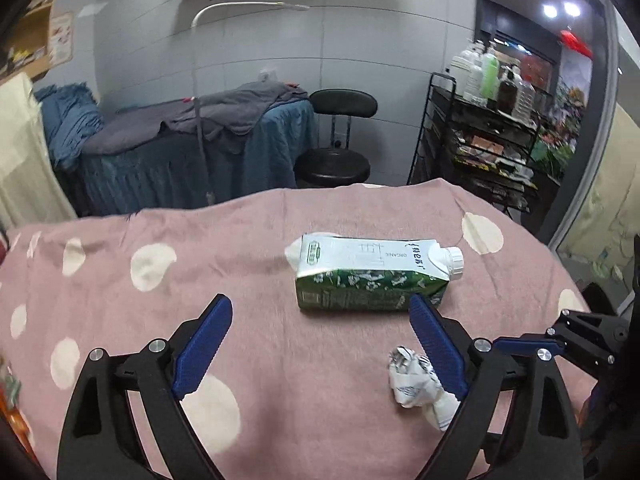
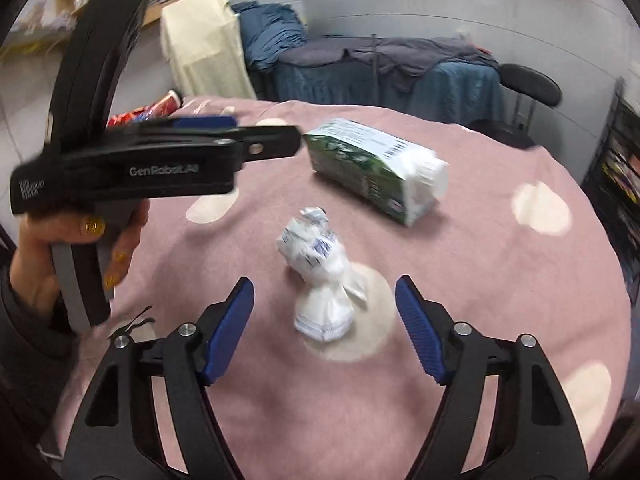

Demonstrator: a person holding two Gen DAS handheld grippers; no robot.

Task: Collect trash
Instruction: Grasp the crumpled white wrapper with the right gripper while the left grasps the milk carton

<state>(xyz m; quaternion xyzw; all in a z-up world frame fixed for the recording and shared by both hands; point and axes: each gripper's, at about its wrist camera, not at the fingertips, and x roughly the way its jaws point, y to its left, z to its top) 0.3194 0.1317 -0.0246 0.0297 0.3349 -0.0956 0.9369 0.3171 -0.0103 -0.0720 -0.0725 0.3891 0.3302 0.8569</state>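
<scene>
Lying lengthwise, carton (image 1: 370,276) points its cap right; both grippers' fingers spread, empty.

My claw fingers (image 2: 230,330) wear ribbed blue rubbery pads on matt black plastic, with shiny metal bolts; the crumpled paper wrapper (image 2: 320,280) and glossy milk carton (image 2: 372,168) lie on a soft, fuzzy pink blanket (image 2: 500,280)

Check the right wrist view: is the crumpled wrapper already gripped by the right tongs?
No, the crumpled wrapper lies on the pink cloth ahead of the open right tongs, untouched.
</scene>
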